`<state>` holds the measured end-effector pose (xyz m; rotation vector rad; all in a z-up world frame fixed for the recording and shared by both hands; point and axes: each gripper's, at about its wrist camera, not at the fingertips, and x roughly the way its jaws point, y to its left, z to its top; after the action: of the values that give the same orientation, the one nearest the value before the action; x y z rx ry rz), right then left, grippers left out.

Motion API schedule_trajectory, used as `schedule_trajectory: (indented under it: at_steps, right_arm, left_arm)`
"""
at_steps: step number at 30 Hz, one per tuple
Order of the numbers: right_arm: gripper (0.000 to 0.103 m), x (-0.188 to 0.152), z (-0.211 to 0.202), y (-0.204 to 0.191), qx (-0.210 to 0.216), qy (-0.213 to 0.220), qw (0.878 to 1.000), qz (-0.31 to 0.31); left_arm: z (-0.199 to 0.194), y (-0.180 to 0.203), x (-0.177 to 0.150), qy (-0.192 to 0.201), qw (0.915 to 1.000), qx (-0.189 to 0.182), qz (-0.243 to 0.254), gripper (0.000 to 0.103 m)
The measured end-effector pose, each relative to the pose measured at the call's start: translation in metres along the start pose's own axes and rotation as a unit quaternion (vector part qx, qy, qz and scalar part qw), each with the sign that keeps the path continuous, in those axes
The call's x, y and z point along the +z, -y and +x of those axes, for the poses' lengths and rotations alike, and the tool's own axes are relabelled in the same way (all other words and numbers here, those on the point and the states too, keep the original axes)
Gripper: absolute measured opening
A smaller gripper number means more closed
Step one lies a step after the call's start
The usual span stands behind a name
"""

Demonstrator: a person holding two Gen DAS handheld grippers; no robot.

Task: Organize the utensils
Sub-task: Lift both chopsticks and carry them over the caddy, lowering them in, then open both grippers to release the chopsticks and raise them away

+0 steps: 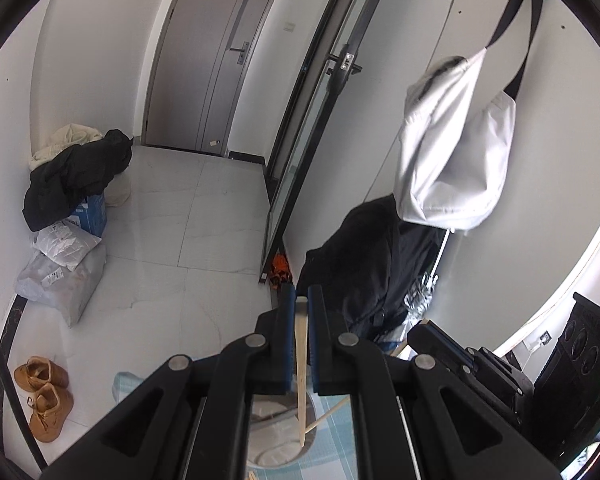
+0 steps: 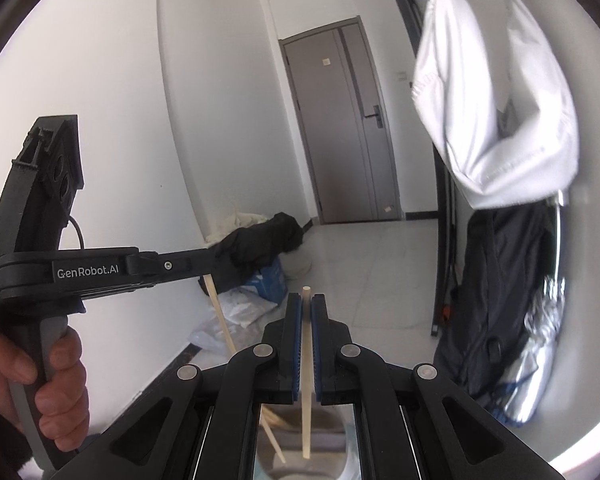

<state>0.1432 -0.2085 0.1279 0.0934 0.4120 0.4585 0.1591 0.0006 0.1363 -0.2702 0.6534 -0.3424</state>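
My left gripper [image 1: 302, 292] is shut on a pale wooden chopstick [image 1: 301, 364] that hangs down between its blue pads. My right gripper [image 2: 306, 300] is shut on a second wooden chopstick [image 2: 306, 380], its tip poking up above the pads. Both are lifted over a round dish [image 1: 276, 440] on a light blue checked cloth [image 1: 336, 424]. In the right wrist view a hand [image 2: 56, 368] holds the left gripper [image 2: 210, 262] at the left, its chopstick [image 2: 222, 320] slanting downward. The right gripper [image 1: 424, 330] shows at the lower right of the left wrist view.
A grey door [image 1: 216, 52] and a black-framed glass door [image 1: 308, 128] stand ahead. Clothes and bags [image 1: 72, 184] are heaped by the left wall, with brown shoes [image 1: 44, 396] nearer. A white bag [image 2: 496, 100] and a dark jacket [image 2: 500, 292] hang at the right.
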Motion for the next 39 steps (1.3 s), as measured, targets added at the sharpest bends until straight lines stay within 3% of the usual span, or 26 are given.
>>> schedule_trajectory:
  at_steps: [8, 20, 29, 33, 39]
  right_arm:
    - [0.004, 0.013, 0.044, -0.008, 0.004, -0.006, 1.000, -0.026]
    - [0.004, -0.019, 0.073, -0.027, 0.021, -0.041, 0.996, -0.081]
    - [0.004, -0.035, 0.081, -0.032, 0.027, -0.061, 0.993, -0.102]
    - [0.004, -0.036, 0.082, -0.030, 0.035, -0.076, 0.992, -0.099]
    - [0.007, -0.057, 0.088, -0.024, 0.030, -0.109, 0.991, -0.070]
  left_arm:
    - [0.020, -0.024, 0.017, 0.017, 0.9997, 0.015, -0.006, 0.002]
    - [0.047, -0.052, -0.012, 0.021, 0.9994, 0.010, -0.023, 0.002]
    - [0.046, -0.061, -0.027, 0.006, 0.9996, -0.006, -0.027, 0.002]
    - [0.048, -0.065, -0.038, -0.015, 0.9990, -0.019, -0.037, 0.002]
    - [0.056, -0.067, -0.050, -0.083, 0.9958, 0.006, -0.038, 0.005]
